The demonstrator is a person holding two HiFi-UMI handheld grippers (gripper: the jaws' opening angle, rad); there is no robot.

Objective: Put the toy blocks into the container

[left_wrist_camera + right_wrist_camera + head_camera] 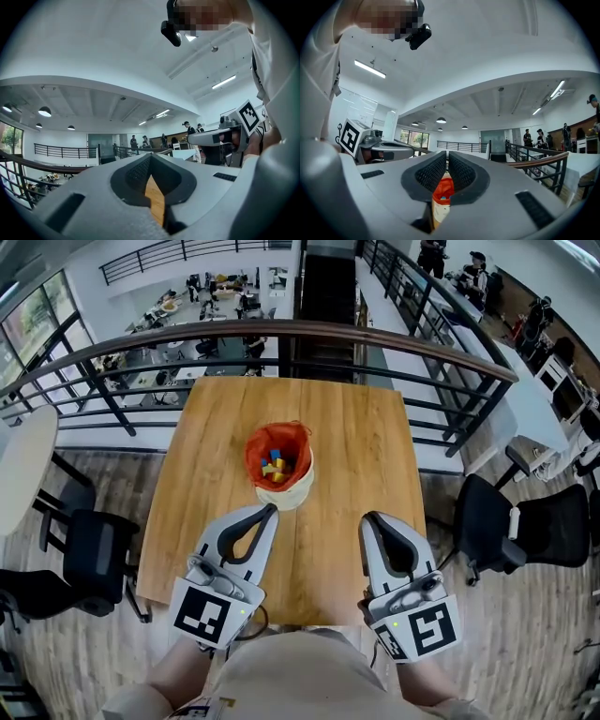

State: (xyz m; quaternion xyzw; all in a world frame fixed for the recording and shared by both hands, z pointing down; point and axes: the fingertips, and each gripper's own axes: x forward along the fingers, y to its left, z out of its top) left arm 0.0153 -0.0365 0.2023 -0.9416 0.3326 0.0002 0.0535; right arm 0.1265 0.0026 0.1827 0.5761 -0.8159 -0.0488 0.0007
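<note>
A white container (292,495) with an orange lining stands in the middle of the wooden table (356,437). Several coloured toy blocks (276,466) lie inside it. No loose block shows on the table. My left gripper (273,508) hovers just in front of the container, jaws shut and empty; in the left gripper view (151,157) only table wood shows behind the jaws. My right gripper (367,517) is to the container's right front, also shut with nothing in it. In the right gripper view (446,157) the container (440,193) shows below the pads.
A curved metal railing (281,330) runs behind the table, with a drop to a lower floor beyond it. Black office chairs stand at the left (89,554) and right (525,526). A round white table (23,465) sits at far left.
</note>
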